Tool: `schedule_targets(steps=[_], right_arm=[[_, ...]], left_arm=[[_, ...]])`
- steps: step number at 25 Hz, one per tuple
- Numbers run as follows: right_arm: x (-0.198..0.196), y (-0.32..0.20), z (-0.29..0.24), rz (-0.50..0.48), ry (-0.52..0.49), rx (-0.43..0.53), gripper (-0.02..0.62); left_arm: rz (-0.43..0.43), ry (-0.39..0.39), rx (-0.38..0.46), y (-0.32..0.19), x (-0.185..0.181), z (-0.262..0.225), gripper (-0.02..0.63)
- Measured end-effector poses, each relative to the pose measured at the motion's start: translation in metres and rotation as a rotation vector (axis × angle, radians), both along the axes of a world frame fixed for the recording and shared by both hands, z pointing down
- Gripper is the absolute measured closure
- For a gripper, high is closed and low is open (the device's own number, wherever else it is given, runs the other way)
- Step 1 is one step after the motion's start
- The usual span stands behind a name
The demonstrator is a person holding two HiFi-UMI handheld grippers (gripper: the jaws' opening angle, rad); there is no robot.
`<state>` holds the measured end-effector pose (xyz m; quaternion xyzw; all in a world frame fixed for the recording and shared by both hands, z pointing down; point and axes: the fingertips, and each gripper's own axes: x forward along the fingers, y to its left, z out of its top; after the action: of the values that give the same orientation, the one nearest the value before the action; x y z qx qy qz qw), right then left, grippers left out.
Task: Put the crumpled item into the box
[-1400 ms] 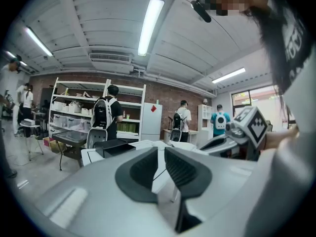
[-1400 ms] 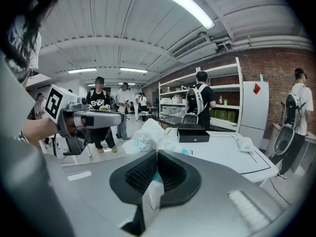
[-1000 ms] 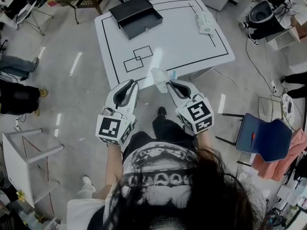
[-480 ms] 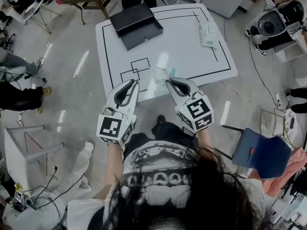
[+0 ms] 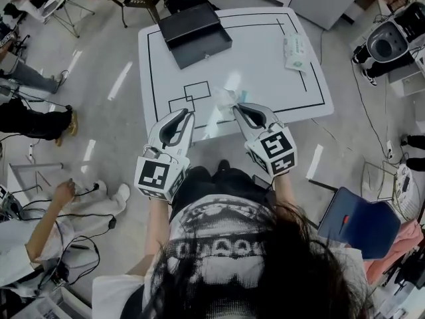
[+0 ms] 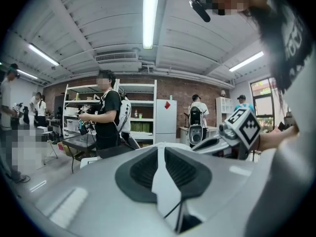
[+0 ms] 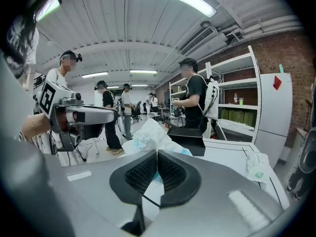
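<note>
The crumpled item, a white and blue plastic wrapper, hangs above the near edge of the white table. My right gripper is shut on it. In the right gripper view the wrapper bulges out past the closed pads. The black box, open at the top, stands at the table's far left corner and shows beyond the wrapper as the dark box. My left gripper floats beside the right one, shut and holding nothing.
A tissue packet lies at the table's right side. Black tape lines and two small taped squares mark the tabletop. A person crouches on the floor at the lower left. A blue chair stands at the right.
Both grippers have moved forward, and the wrapper in the right one now hangs over the table's near edge. A crouching person has come into view at the lower left.
</note>
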<state>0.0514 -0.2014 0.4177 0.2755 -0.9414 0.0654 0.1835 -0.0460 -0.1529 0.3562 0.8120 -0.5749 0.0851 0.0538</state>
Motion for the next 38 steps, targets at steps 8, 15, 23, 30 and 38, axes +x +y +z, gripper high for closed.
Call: schedule_targets(steps=[8, 15, 23, 30, 38], right_arm=[[-0.005, -0.022, 0.012, -0.004, 0.014, -0.018, 0.583], [-0.03, -0.057, 0.023, 0.002, 0.049, -0.028, 0.583], [-0.063, -0.116, 0.035, -0.005, 0.126, -0.011, 0.583], [-0.098, -0.179, 0.053, -0.014, 0.212, -0.001, 0.583], [-0.137, -0.241, 0.098, -0.05, 0.354, -0.031, 0.583]], left_arm=[[0.0, -0.013, -0.048, -0.003, -0.002, 0.012, 0.606], [0.007, -0.021, -0.091, -0.026, -0.026, 0.031, 0.606], [0.049, -0.025, -0.125, -0.071, -0.052, 0.047, 0.606], [0.121, -0.021, -0.16, -0.101, -0.062, 0.064, 0.606], [0.187, -0.017, -0.213, -0.122, -0.064, 0.087, 0.606]])
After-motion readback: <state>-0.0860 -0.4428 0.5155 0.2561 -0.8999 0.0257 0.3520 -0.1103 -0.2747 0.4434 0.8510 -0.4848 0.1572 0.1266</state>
